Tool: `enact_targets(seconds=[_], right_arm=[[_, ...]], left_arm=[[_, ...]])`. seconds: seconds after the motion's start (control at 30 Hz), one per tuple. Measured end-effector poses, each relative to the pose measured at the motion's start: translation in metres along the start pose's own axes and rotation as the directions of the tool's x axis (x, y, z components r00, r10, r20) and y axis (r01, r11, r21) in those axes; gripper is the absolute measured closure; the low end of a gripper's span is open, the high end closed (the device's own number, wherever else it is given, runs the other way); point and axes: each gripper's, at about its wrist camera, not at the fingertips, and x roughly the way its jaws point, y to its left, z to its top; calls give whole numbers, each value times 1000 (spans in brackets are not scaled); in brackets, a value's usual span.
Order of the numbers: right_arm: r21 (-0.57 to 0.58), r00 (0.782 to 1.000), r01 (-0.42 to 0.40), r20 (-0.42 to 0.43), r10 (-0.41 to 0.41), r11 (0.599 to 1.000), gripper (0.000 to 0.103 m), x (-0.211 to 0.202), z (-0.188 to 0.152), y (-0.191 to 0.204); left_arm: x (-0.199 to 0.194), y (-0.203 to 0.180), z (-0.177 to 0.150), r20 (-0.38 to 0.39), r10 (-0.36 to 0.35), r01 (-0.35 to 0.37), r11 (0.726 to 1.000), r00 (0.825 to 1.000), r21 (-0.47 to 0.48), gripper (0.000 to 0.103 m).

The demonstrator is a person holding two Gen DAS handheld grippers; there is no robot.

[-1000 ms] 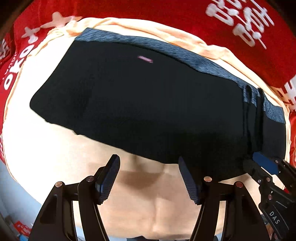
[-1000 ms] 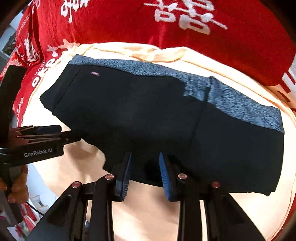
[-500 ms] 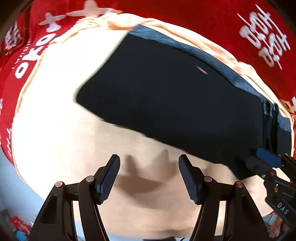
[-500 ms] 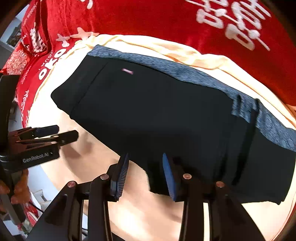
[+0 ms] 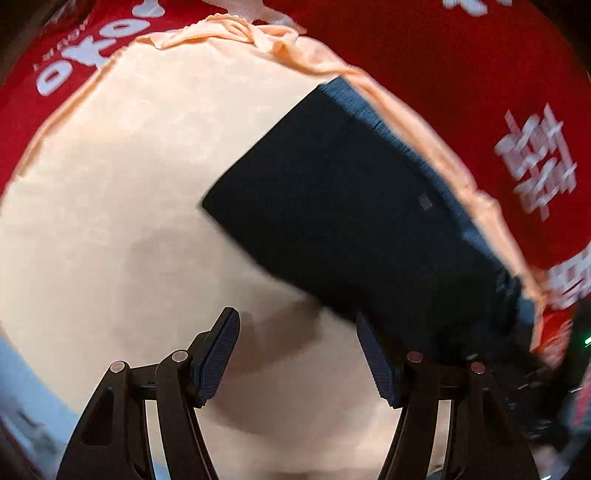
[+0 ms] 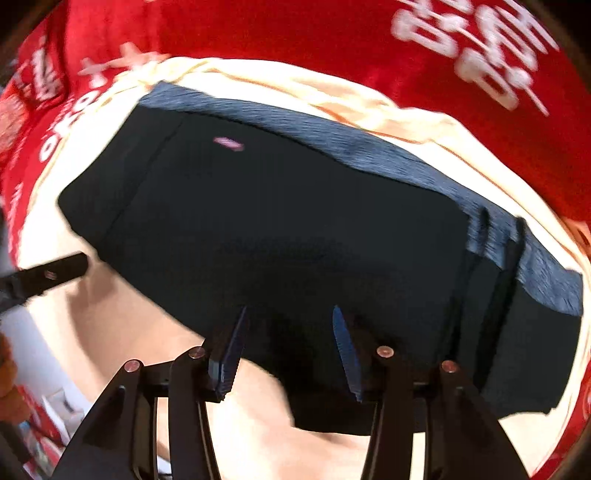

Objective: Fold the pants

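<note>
While the black pants [image 6: 295, 236] lie folded flat on a peach cloth [image 5: 129, 184] spread over a red printed cover [image 6: 295, 33], the right gripper [image 6: 288, 350] hangs above their near edge, its jaws having just been opening, the fabric below them and not pinched. Off to the left side, the left gripper [image 5: 295, 354] stands about half open over bare cloth, gripping nothing, the pants' end just beside it.

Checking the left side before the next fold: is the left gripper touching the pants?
Apart: the left wrist view shows the left gripper open over bare peach cloth, pants beyond.
</note>
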Motion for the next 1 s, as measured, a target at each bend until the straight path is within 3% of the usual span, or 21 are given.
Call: enact_targets(seconds=[0.1, 0.2, 0.33, 0.53, 0.63, 0.9, 1.0], right_arm=[[40, 1000, -16, -23, 17, 999, 50, 2, -12, -16], [-10, 1000, -14, -13, 14, 1000, 50, 1, -20, -14], [-39, 1000, -5, -3, 5, 999, 44, 2, -24, -7], [17, 999, -32, -4, 32, 999, 43, 6, -23, -12], [14, 999, -42, -4, 42, 999, 42, 6, -23, -13], [18, 998, -57, 6, 57, 998, 42, 5, -30, -29], [19, 998, -61, 6, 61, 998, 42, 1, -31, -29]], left_arm=[[9, -1, 5, 15, -69, 70, 996, 998, -58, 36], [20, 0, 5, 8, -107, 107, 988, 994, -110, 36], [26, -2, -3, 12, -113, 114, 986, 994, -120, 36], [17, 18, 9, 14, -143, 143, 981, 990, -132, 36], [20, 22, 11, 46, -206, 211, 961, 978, -180, 23], [25, 29, 16, 128, -298, 321, 919, 946, -228, 23], [28, 26, 18, 152, -314, 343, 911, 937, -231, 13]])
